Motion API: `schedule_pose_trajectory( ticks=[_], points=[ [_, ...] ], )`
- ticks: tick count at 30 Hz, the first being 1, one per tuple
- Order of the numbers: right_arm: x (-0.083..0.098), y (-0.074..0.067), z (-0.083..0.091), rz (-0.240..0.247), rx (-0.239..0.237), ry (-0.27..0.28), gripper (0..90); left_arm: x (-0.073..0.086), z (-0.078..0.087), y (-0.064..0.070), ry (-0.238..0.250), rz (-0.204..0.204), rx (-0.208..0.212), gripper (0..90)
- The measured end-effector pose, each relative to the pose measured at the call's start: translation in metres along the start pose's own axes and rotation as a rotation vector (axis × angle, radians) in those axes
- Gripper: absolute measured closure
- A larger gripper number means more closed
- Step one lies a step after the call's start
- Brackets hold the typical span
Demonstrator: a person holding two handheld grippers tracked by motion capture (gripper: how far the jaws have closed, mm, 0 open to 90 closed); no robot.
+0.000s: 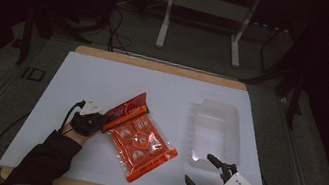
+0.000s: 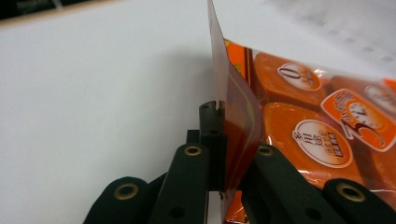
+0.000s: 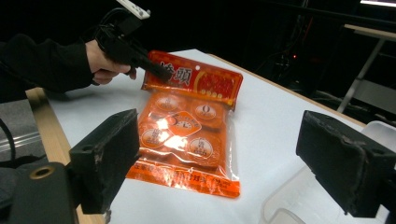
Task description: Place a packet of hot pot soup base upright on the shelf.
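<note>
While right tongs [image 1: 204,169] gape, left tongs [image 1: 106,119] pinch the orange packet [image 1: 141,142].

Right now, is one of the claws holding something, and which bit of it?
Yes. The left claw pinches the orange snack bag by its top header edge. The right claw is open and holds nothing.

The high view is dim, with the room beyond the white bench [image 1: 103,82] nearly black. Light falls from above and leaves soft shadows. Glare glints on the orange packet [image 3: 184,135] just ahead of the right claw [image 3: 233,154]. Close to the left claw [image 2: 219,154], the packet's edge and print are blurred, and the nearest claw parts are out of focus.
</note>
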State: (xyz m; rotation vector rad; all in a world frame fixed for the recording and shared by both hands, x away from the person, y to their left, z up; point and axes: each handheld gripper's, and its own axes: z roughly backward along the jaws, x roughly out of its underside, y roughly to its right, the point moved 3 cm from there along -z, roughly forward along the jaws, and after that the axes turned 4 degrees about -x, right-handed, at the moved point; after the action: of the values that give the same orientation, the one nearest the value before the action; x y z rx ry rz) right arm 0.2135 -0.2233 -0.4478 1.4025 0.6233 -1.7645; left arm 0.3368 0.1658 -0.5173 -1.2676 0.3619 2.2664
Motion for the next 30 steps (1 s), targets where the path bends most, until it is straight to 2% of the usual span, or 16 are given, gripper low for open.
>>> schedule_pose_trajectory(
  ticks=[2,6,9,15,19,24,30],
  points=[
    [0.000,0.002,0.001,-0.001,0.022,-0.007,13.1,-0.006,0.006,0.002,0.030,-0.027,0.002,90.0],
    [-0.001,0.004,0.002,-0.011,0.022,-0.018,11.9,-0.021,0.020,0.008,0.082,-0.047,0.014,90.0],
    [-0.001,0.003,0.001,0.002,0.023,-0.029,11.9,-0.032,0.028,0.015,0.109,-0.072,0.023,90.0],
    [-0.003,0.003,0.003,0.000,0.029,-0.018,12.2,-0.048,0.041,0.027,0.138,-0.081,0.068,90.0],
    [-0.003,0.005,0.005,-0.009,0.035,-0.012,12.2,-0.055,0.047,0.035,0.152,-0.106,0.073,90.0],
    [-0.005,0.008,0.007,-0.013,0.055,0.000,12.2,-0.063,0.054,0.044,0.163,-0.112,0.081,90.0],
    [-0.007,0.007,0.008,-0.020,0.043,0.005,12.3,-0.071,0.063,0.056,0.186,-0.117,0.102,90.0]
  ],
)
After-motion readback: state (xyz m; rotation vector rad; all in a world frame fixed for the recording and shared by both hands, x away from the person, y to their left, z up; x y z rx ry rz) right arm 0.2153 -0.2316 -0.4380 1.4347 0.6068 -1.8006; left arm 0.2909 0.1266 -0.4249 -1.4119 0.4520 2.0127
